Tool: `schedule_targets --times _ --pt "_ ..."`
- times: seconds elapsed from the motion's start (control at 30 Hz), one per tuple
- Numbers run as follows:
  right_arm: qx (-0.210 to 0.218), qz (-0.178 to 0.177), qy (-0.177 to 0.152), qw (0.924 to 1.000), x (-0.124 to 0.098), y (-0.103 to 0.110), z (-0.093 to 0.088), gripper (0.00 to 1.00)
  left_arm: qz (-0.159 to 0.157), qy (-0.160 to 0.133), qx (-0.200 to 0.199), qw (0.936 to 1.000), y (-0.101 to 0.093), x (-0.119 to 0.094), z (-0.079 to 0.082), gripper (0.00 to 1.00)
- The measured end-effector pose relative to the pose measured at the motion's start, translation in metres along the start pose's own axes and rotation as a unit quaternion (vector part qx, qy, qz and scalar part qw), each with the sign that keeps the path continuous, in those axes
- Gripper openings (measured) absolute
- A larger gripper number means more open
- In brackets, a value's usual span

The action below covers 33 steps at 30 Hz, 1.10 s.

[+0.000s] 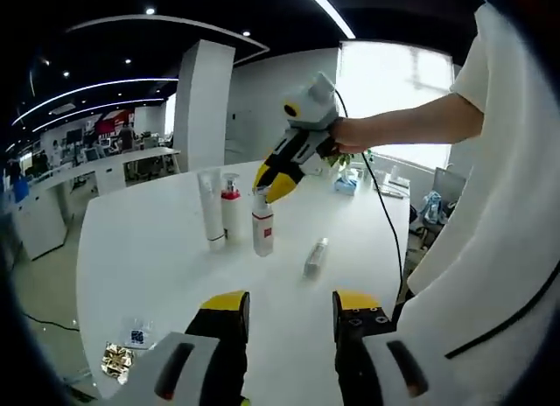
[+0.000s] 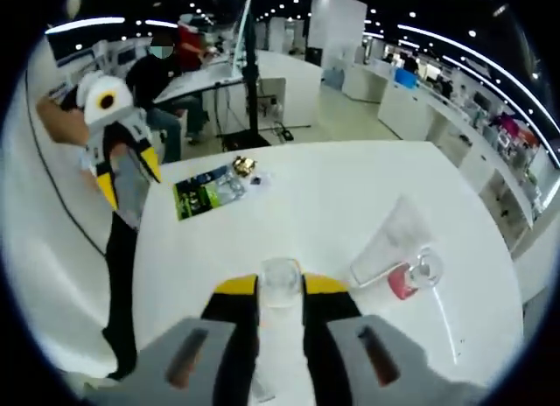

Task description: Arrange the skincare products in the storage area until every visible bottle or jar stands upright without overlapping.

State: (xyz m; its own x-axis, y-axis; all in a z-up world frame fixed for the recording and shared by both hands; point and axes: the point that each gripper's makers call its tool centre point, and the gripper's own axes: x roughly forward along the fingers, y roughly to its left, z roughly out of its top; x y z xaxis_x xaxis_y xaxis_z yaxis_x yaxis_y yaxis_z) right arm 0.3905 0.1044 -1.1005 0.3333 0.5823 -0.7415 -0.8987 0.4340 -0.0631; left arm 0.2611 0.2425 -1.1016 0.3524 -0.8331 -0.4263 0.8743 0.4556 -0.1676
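Note:
On the white table point(image 1: 157, 257) stand a tall white tube point(image 1: 210, 215), a white bottle with a red pump top point(image 1: 230, 212) and a white bottle with a red label point(image 1: 262, 234), close together and upright. My right gripper point(image 1: 273, 185) comes in from the right and is shut on the red-label bottle's clear cap point(image 2: 280, 282). A small clear bottle point(image 1: 316, 257) lies on its side to the right of them. My left gripper point(image 1: 289, 305) hangs open over the table's near edge, holding nothing. The right gripper view shows the tube point(image 2: 392, 241) and pump bottle point(image 2: 409, 279) beside my right gripper point(image 2: 280, 290).
A gold foil packet point(image 1: 116, 360) and a small card point(image 1: 136, 336) lie near the table's corner, with a green leaflet point(image 2: 205, 193) by them. A black cable point(image 1: 389, 222) runs across the table's right side. A person point(image 2: 162, 82) sits at a desk beyond.

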Motion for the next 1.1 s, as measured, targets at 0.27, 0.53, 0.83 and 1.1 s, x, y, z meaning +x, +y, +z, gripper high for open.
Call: schedule_targets --times 0.27,0.53,0.83,1.1 --pt "-0.005 -0.007 0.002 1.0000 0.015 -0.024 -0.003 0.15 0.033 -0.012 -0.019 0.9992 0.004 -0.020 -0.007 0.39" --pt "-0.007 -0.010 0.006 0.9999 0.025 -0.038 -0.008 0.16 0.052 -0.012 -0.033 0.9980 0.000 -0.029 -0.015 0.39" --pt "-0.007 -0.011 0.006 0.9999 0.034 -0.048 -0.009 0.16 0.066 -0.012 -0.043 0.9968 -0.003 -0.033 -0.018 0.39" --pt "-0.017 -0.006 0.005 0.9998 0.043 -0.051 -0.006 0.16 0.078 -0.008 -0.043 0.9960 0.000 -0.039 -0.017 0.39"
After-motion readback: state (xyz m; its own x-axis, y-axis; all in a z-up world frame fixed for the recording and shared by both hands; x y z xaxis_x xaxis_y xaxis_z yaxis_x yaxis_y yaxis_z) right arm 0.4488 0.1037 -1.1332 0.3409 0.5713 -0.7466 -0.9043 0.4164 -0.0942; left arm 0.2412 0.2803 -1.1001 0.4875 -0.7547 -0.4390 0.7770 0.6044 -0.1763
